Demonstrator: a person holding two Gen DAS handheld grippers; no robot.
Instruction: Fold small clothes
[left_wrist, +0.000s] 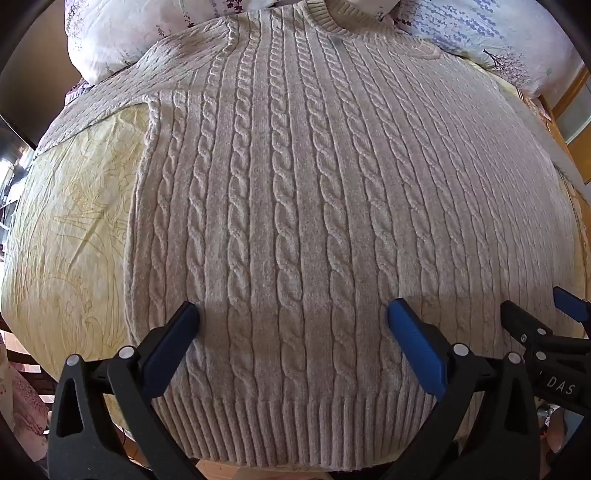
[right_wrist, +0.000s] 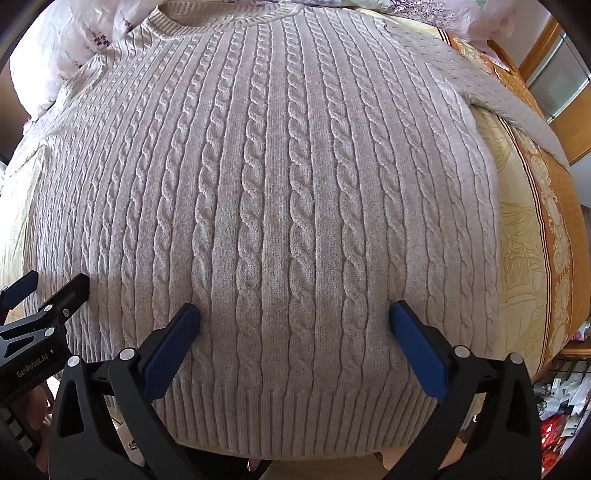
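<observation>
A beige cable-knit sweater (left_wrist: 295, 184) lies flat, front up, on the bed, collar far, ribbed hem near; it also fills the right wrist view (right_wrist: 288, 192). Its sleeves spread out to both sides. My left gripper (left_wrist: 293, 314) is open, jaws wide, hovering over the left part of the hem area with nothing held. My right gripper (right_wrist: 293, 314) is open too, over the right part of the hem area. The right gripper shows at the right edge of the left wrist view (left_wrist: 543, 314); the left gripper shows at the left edge of the right wrist view (right_wrist: 48, 291).
A pale yellow patterned bedsheet (left_wrist: 74, 240) covers the bed, with an orange border on the right (right_wrist: 546, 240). Floral pillows (left_wrist: 122, 33) lie behind the collar. Wooden furniture (right_wrist: 554, 55) stands at far right, and clutter (right_wrist: 561, 406) lies on the floor beside the bed.
</observation>
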